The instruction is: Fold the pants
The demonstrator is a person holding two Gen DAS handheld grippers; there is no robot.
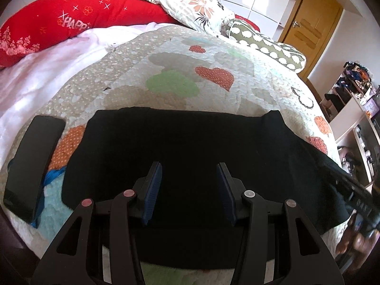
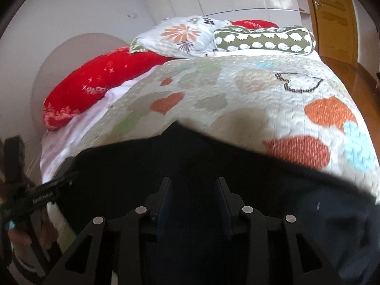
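Note:
Black pants [image 1: 185, 140] lie spread flat across the near part of the heart-patterned quilt [image 1: 180, 71]. My left gripper [image 1: 190, 168] is open just above the pants, with its blue pads apart and nothing between them. In the right wrist view the pants [image 2: 133, 163] fill the lower frame. My right gripper [image 2: 193, 182] is open over the dark cloth. Its fingers are hard to make out against the black fabric. The right gripper's body shows at the right edge of the left wrist view [image 1: 353, 192].
A black phone [image 1: 30, 163] lies on the quilt left of the pants. A red pillow [image 1: 78, 16], a floral pillow [image 1: 194, 7] and a green spotted bolster [image 1: 266, 42] sit at the head of the bed. Shelves [image 1: 351, 109] and a wooden door [image 1: 311, 21] stand to the right.

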